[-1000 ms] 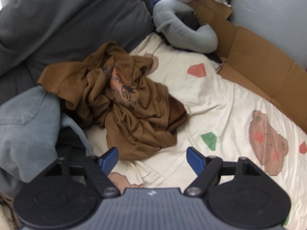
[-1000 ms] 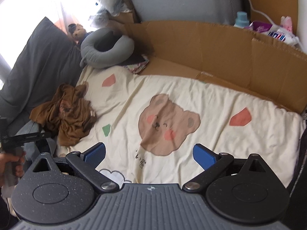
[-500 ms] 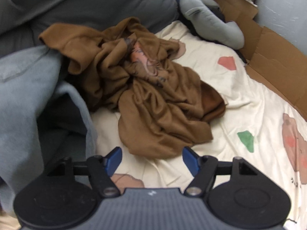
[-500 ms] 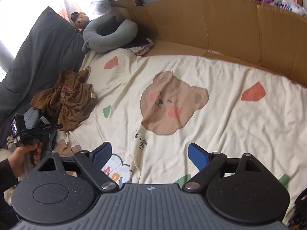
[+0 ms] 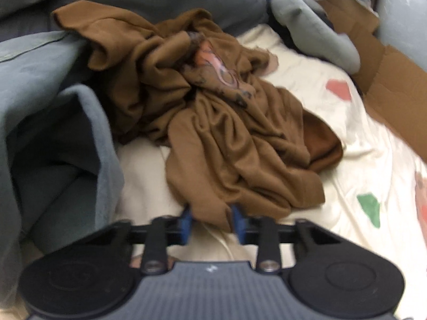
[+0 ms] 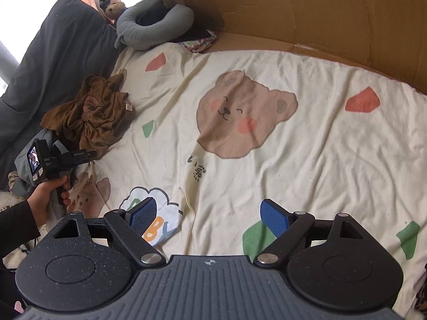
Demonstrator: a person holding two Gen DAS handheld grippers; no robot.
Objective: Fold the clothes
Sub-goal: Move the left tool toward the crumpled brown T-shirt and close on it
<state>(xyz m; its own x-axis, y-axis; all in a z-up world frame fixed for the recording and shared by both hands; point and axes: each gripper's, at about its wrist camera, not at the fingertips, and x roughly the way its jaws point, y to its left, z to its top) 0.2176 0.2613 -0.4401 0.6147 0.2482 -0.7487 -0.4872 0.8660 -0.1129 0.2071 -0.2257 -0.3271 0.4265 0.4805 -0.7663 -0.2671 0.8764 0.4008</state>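
A crumpled brown shirt point(image 5: 229, 122) with a printed picture lies in a heap on the cream bear-print sheet point(image 5: 355, 160). My left gripper point(image 5: 212, 222) has its blue pads closed on the shirt's near hem. In the right wrist view the shirt point(image 6: 90, 117) lies at the far left of the sheet point(image 6: 320, 160), with the left gripper point(image 6: 57, 160) in a hand at its near edge. My right gripper point(image 6: 208, 216) is open and empty, above the sheet's near part, well right of the shirt.
Grey-blue clothes point(image 5: 48, 122) lie left of the shirt. A dark grey cushion point(image 6: 53, 50), a grey neck pillow point(image 6: 154, 26) and a small teddy bear point(image 6: 113, 4) sit at the back left. Flattened cardboard point(image 6: 320, 21) lines the far side.
My left gripper has moved in to the shirt and its jaws have closed from wide open onto the near hem. My right gripper has tilted down toward the sheet and stays open.
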